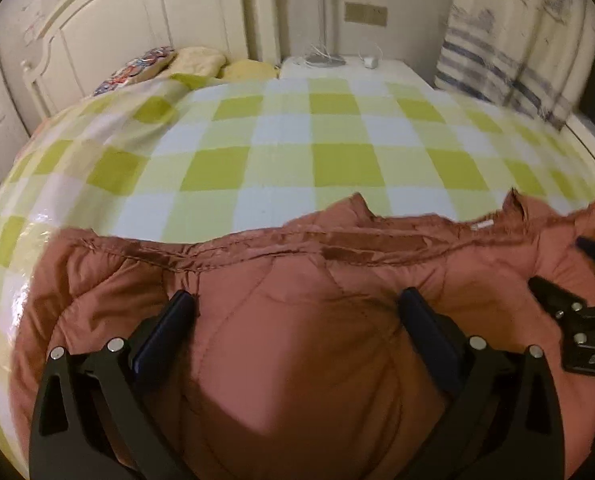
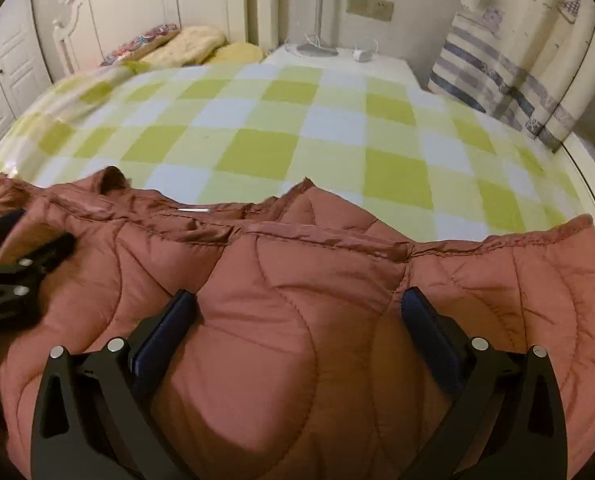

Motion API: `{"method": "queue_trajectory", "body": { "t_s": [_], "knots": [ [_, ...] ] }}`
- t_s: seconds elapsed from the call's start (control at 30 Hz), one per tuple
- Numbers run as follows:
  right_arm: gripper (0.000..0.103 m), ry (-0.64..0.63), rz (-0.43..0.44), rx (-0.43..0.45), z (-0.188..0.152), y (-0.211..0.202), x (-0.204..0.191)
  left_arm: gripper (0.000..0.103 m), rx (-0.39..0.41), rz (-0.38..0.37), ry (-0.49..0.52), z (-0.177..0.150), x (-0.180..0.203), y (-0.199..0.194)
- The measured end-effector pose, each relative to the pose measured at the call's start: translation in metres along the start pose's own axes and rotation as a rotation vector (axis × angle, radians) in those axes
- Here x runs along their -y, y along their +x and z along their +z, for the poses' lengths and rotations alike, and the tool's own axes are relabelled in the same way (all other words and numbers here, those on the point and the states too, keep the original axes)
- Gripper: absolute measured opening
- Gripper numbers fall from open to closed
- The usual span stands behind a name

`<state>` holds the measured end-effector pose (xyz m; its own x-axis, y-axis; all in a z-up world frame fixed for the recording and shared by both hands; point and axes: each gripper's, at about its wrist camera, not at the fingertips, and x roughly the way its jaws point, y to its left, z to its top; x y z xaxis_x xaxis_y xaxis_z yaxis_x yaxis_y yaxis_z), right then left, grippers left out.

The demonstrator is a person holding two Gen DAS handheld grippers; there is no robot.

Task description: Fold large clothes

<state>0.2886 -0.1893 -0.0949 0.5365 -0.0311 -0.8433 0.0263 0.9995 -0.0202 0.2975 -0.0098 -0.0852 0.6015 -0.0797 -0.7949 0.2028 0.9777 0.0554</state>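
Jacket (image 1: 297,320) fabric, rust-coloured and quilted, fills the lower half of both views, lying on the near part of a bed covered by a green-and-white checked blanket (image 1: 297,140). The left gripper (image 1: 297,308) has its jaws spread wide, the puffy cloth bulging between them; the right gripper (image 2: 297,304) is likewise wide apart over the jacket. Whether either pad actually presses the cloth cannot be told. No containers appear. In the upper left of each frame stands a cream headboard (image 1: 137,20) with pillows (image 1: 201,62) below it. At top centre a white bedside table (image 1: 337,66) carries a lamp base and a small white object, too small to identify. A striped curtain (image 1: 509,56), blurred, hangs at the upper right. The jacket's lower part is cut off by the frame edge.
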Motion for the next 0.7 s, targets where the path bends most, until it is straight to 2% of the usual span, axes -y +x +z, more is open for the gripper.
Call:
{"method": "queue_trajectory", "body": {
  "t_s": [0.23, 0.37, 0.47, 0.57, 0.6, 0.67, 0.7],
  "knots": [
    [0.098, -0.011, -0.016, 0.008, -0.005, -0.005, -0.006, 0.101, 0.006, 0.005, 0.01, -0.003, 0.001, 0.002],
    [0.098, 0.015, -0.012, -0.003, 0.004, -0.015, 0.005, 0.101, 0.01, 0.005, 0.007, -0.003, 0.002, 0.001],
    [0.098, 0.108, -0.077, 0.088, 0.012, -0.037, 0.034, 0.101, 0.009, 0.002, 0.003, -0.001, 0.003, 0.003],
    [0.098, 0.191, -0.149, 0.033, 0.005, -0.022, 0.068, 0.101, 0.01, 0.003, 0.003, -0.002, 0.003, 0.003],
    [0.098, 0.219, -0.146, 0.017, 0.001, -0.016, 0.076, 0.101, 0.01, 0.002, 0.004, -0.002, 0.003, 0.003],
    [0.098, 0.292, -0.083, 0.014, -0.005, -0.01, 0.09, 0.101, 0.011, 0.004, 0.006, -0.002, 0.003, 0.003],
    [0.098, 0.286, -0.088, 0.009, -0.005, -0.01, 0.089, 0.101, 0.011, 0.005, 0.006, -0.002, 0.003, 0.003]
  ]
}}
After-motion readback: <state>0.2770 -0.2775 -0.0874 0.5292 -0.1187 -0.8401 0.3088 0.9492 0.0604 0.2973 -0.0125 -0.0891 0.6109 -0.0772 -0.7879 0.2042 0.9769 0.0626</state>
